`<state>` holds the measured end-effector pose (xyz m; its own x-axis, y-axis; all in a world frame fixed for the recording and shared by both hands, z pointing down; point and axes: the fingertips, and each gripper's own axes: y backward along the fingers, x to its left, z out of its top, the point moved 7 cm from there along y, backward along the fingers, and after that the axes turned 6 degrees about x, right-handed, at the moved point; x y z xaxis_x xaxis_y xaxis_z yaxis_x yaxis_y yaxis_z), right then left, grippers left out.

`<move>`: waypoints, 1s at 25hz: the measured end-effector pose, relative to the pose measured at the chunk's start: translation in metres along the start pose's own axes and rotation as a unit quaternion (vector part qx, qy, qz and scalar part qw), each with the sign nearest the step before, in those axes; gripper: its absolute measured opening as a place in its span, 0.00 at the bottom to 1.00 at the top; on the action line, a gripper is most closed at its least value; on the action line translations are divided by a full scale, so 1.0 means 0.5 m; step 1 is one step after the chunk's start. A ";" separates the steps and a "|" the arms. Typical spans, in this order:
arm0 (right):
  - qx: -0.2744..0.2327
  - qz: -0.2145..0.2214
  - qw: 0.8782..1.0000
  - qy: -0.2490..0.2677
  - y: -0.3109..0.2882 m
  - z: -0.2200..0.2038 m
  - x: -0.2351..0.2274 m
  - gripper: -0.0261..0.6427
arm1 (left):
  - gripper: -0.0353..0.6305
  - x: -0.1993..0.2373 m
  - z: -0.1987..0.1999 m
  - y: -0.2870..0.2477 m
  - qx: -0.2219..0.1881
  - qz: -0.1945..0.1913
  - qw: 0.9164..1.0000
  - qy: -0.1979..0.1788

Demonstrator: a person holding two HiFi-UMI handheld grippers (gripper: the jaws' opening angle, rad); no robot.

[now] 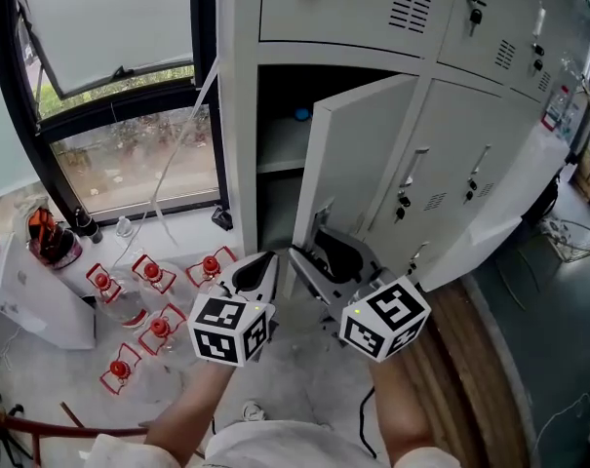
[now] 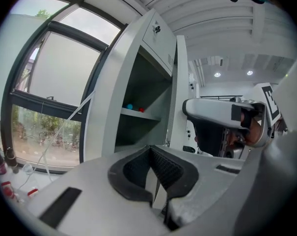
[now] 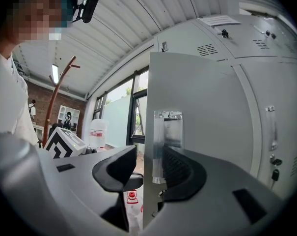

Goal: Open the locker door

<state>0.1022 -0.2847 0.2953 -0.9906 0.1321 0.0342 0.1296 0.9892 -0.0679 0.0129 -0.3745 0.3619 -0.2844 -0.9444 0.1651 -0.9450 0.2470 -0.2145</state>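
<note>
Locker door (image 1: 358,154) is ajar, hinged on its right. Its upright free edge sits between the parted jaws of the right gripper (image 3: 147,167), beside the metal handle plate (image 3: 168,132) (not visibly pinched). Left gripper (image 2: 155,156) jaws are together and empty, just left of the door.

A tall window (image 1: 119,115) with a dark frame stands at the left, and daylight comes through it. The floor (image 1: 304,378) is grey concrete, with wooden boards (image 1: 470,359) at the right. Small ceiling lights (image 2: 217,74) shine far behind. A brick wall (image 3: 35,114) stands under a ribbed ceiling (image 3: 138,14).
</note>
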 end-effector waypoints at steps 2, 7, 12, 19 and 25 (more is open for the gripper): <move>0.000 0.004 1.000 -0.001 0.020 -0.001 -0.002 0.28 | 0.06 -0.020 -0.004 -0.003 0.002 0.000 1.000 0.000; -0.006 0.011 1.000 -0.005 0.069 -0.006 -0.008 0.28 | 0.06 -0.059 -0.009 -0.005 0.004 0.004 1.000 -0.001; -0.015 0.015 1.000 -0.007 0.124 -0.012 -0.018 0.28 | 0.06 -0.104 -0.007 -0.015 0.005 -0.002 1.000 -0.009; -0.022 0.005 1.000 -0.004 0.201 -0.020 -0.046 0.28 | 0.06 -0.174 -0.004 -0.050 0.010 -0.028 0.999 -0.023; -0.029 -0.018 0.999 -0.005 0.256 -0.027 -0.075 0.28 | 0.06 -0.226 -0.002 -0.085 0.014 -0.057 0.998 -0.034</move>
<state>0.1563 -0.1621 0.2990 -0.9951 0.0952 0.0262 0.0950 0.9954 -0.0093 0.0849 -0.2779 0.3532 -0.1637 -0.9785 0.1252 -0.9654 0.1328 -0.2246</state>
